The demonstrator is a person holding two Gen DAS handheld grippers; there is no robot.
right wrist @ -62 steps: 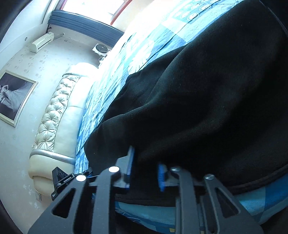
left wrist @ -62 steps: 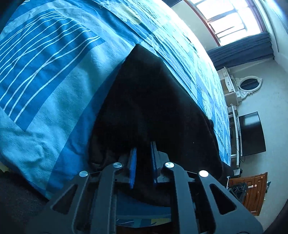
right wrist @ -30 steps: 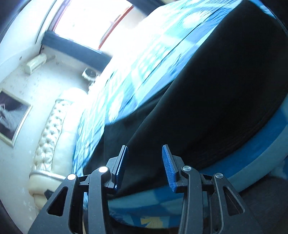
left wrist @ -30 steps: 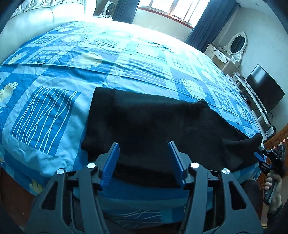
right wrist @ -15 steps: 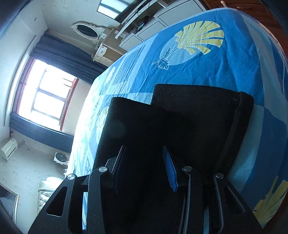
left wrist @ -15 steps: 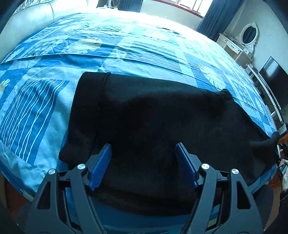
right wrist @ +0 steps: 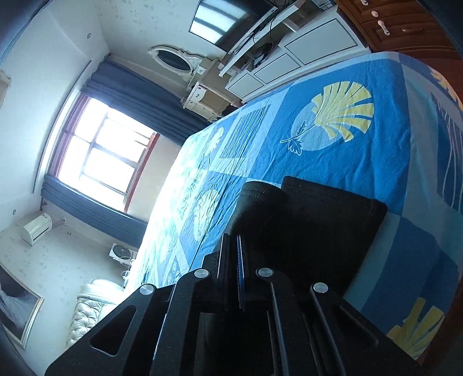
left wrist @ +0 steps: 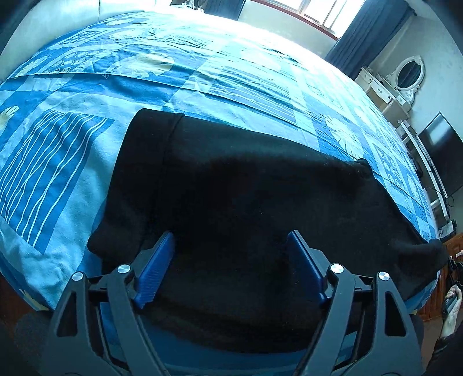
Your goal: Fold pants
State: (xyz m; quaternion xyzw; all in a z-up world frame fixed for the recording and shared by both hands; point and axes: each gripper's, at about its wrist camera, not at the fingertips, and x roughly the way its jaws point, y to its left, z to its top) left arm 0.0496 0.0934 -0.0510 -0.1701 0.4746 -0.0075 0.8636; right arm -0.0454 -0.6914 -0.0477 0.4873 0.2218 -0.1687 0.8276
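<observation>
Black pants [left wrist: 260, 188] lie flat across the blue patterned bedspread [left wrist: 231, 72], lengthwise from left to right near the bed's front edge. My left gripper [left wrist: 230, 235] hovers over their near edge. Its jaws are opening wide, with cloth under them and the blue pads [left wrist: 156, 266] pressing on nothing. In the right wrist view the two leg hems of the pants [right wrist: 318, 225] lie ahead. My right gripper [right wrist: 231, 240] is shut, its fingertips meeting on the pants' side edge. A hand [left wrist: 451, 306] shows at the far right past the pants' end.
A white dresser with an oval mirror [left wrist: 405, 75] and a dark TV [left wrist: 442, 156] stand beyond the bed's right side. A window with blue curtains [right wrist: 101, 156] is at the back. A padded headboard [right wrist: 86, 312] and a wooden cabinet [right wrist: 405, 23] border the bed.
The left gripper let go of the pants, widened its jaws and sank toward the cloth. The right gripper swung to the leg end and shut there.
</observation>
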